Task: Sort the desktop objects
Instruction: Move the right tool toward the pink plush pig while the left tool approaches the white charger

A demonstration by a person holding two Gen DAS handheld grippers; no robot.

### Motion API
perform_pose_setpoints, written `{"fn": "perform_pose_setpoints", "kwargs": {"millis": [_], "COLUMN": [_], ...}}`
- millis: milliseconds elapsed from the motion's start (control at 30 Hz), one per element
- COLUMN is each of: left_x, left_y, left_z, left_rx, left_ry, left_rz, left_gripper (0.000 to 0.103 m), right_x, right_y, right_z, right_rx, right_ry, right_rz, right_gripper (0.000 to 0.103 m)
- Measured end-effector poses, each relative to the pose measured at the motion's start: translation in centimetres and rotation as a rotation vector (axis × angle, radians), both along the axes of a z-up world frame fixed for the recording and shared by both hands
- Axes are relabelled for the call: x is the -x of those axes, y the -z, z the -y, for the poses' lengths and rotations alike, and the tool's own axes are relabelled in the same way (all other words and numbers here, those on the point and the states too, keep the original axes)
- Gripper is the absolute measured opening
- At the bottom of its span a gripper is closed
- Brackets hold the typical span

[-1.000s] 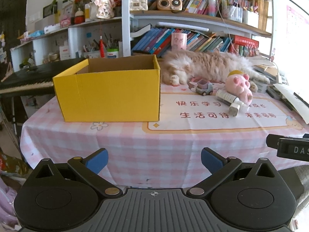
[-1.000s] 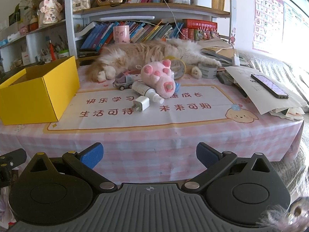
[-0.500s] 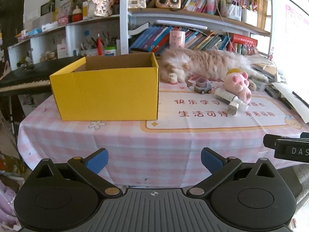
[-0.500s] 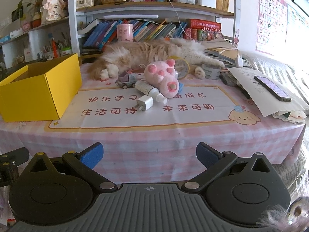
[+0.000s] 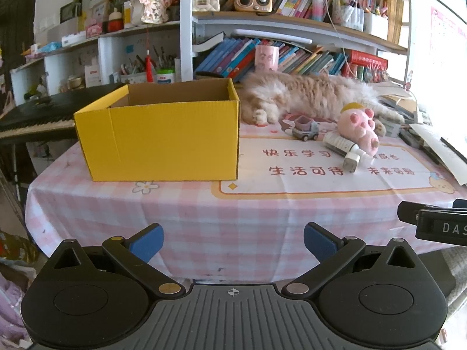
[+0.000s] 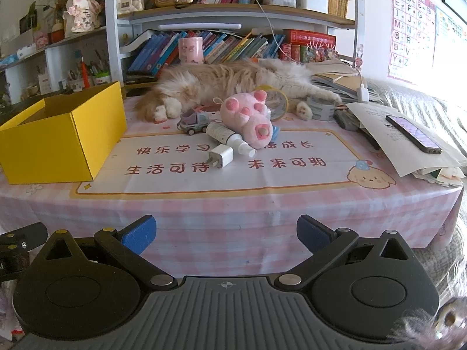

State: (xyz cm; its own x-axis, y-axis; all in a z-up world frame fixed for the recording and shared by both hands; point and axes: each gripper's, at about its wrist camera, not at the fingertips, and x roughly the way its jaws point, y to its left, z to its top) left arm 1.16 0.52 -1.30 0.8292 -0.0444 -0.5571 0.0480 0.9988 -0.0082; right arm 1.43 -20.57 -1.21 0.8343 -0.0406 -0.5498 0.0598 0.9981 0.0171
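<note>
Checked table [image 6: 262, 204], yellow box [image 6: 58, 143], cat [image 6: 233, 78]

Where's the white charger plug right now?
In the right wrist view, the white charger plug lies mid-table on the printed mat, just in front of the spray bottle and pink plush toy.

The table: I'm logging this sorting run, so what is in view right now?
Cardboard box: 1, yellow, open, table's left.
Cat: 1, cream-orange, lying along the back.
Plush toy: 1, pink, centre.
Toy car: 1, grey, left of the plush.
Spray bottle: 1, white, before the plush.
Charger plug: 1, white, on the mat.
Phone: 1, dark, on papers, right.
Left gripper: open, empty.
Right gripper: open, empty.
</note>
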Motion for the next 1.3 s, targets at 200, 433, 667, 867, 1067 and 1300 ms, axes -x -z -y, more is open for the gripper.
{"fn": "perform_pose_setpoints", "kwargs": {"millis": [200, 433, 667, 867, 1067, 1300], "left_x": [0.0, -0.2, -0.8, -1.0, -1.5, -2.6], "left_y": [-0.1, -0.2, -0.2, -0.1, 0.1, 0.5], "left_z": [0.0, 0.0, 0.9, 1.5, 2.5, 3.9], "left_rx": [-0.007, 0.000, 0.008, 0.001, 0.008, 0.023], "left_ry": [0.000, 0.005, 0.026, 0.046, 0.082, 0.132], "left_rz": [-0.001, -0.003, -0.010, -0.020, -0.032, -0.047], "left_gripper": [0.103, 0.103, 0.103, 0.103, 0.103, 0.103], "right_x": [0.1, 0.2, 0.3, -0.2, -0.4, -0.7], "right_y": [-0.2, -0.4, -0.7, -0.5, -0.5, -0.2], "right_z": [0.0, -0.3, -0.2, 0.4, 1.1, 2.1], "right_rx": [-0.004, -0.027, 0.008, 0.002, 0.006, 0.017], "right_ry": [0.005, -0.051, -0.078, -0.070, -0.067, -0.056], "right_rz": [0.015, 0.017, 0.029, -0.003, -0.016, -0.034], "right_gripper": [0.103, 0.103, 0.103, 0.103, 0.103, 0.102]}}
